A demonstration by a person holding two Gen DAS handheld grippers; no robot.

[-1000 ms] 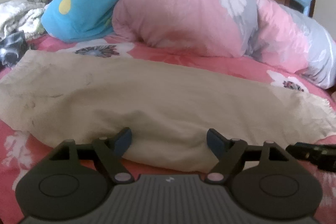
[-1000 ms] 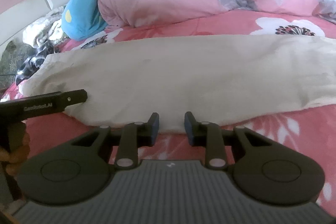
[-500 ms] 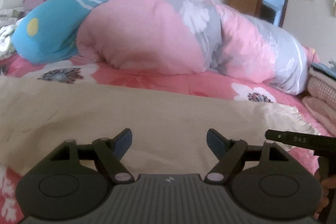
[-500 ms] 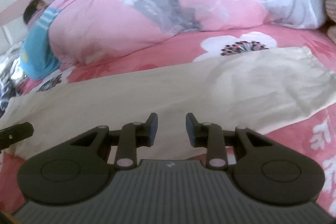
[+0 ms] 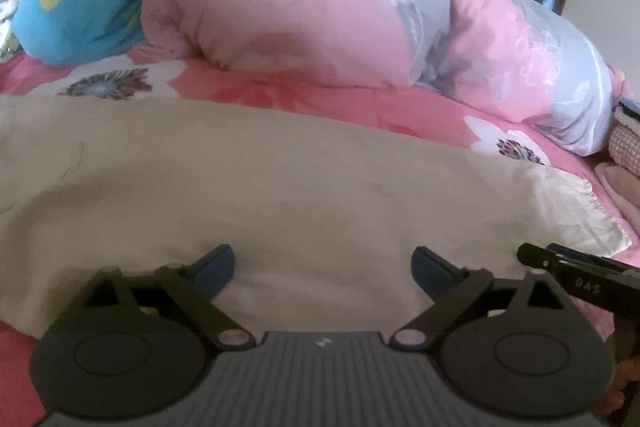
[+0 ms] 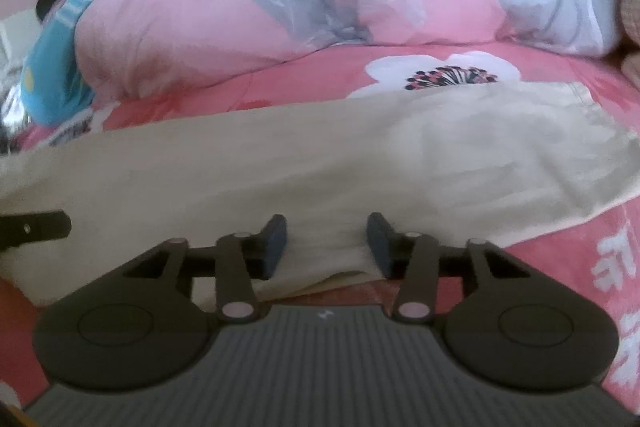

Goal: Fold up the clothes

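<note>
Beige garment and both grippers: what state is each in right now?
beige garment: lying flat along the bed, near edge between both grippers' fingers, not pinched.
left gripper: wide open, jaws just opening.
right gripper: open, jaws just opening.
quilt: bunched behind.
</note>
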